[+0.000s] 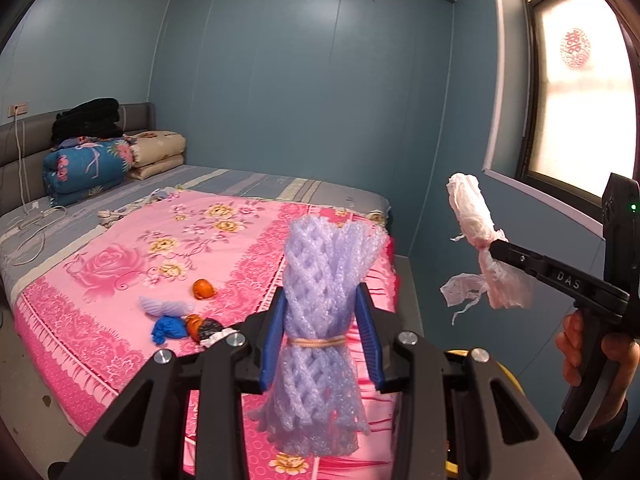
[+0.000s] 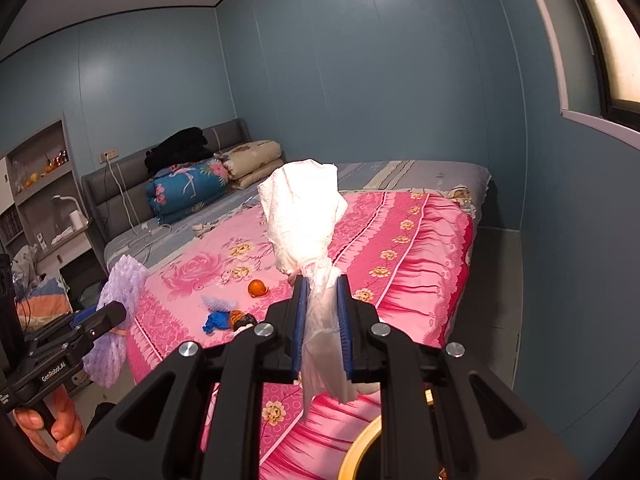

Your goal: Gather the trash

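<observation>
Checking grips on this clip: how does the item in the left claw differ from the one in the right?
The purple foam net is a mesh bundle tied with a rubber band; the white tissue wad is crumpled, tailing into thin plastic. The net's bulk keeps its claw wider; the tissue's is pinched nearly closed. Both are held upright above the bed.

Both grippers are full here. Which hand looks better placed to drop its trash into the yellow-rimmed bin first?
Right, probably. The yellow-rimmed bin shows just below the right gripper holding the white plastic bag. The left gripper with the purple foam net is close too.
</observation>
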